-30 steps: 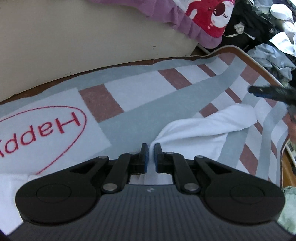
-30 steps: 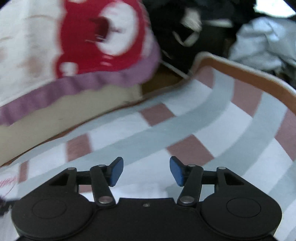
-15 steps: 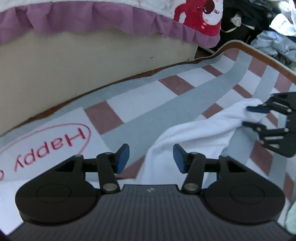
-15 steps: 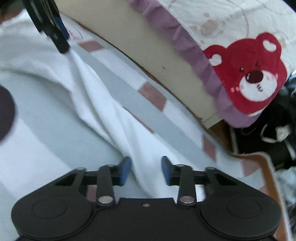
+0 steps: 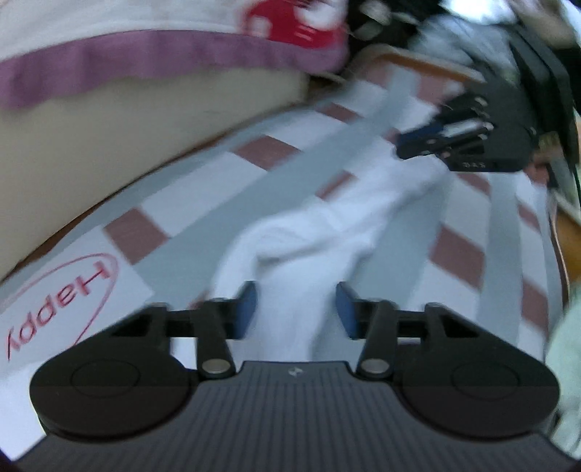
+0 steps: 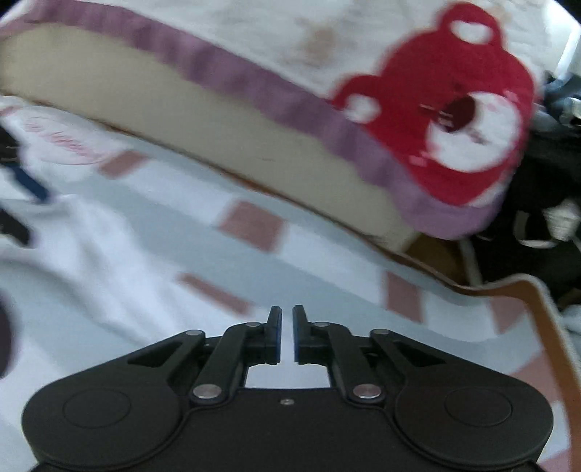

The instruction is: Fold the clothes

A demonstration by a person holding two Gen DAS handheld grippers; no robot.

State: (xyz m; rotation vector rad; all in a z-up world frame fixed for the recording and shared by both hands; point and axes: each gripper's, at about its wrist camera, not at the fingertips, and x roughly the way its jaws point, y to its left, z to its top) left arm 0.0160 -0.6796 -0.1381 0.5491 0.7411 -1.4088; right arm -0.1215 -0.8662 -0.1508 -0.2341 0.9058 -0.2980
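A white garment lies bunched in a long ridge across the striped mat. My left gripper straddles the near end of that ridge. Its blue pads stand wide apart with the cloth between them, and the jaws are closing. At the ridge's far end, my right gripper pinches the cloth. In the right wrist view, my right gripper has only a narrow gap left and is still closing. The garment trails off to the left there, toward my left gripper. Both views are blurred.
A bed's side with a purple frill and a red bear print borders the mat at the back. Heaped clothes and dark things lie beyond the mat's brown edge. Something pale green sits at the right.
My left jaws, shut a second ago, opened and now sit over the garment's near end. My right jaws went from wide to nearly shut at its far end, and that hand rolled.
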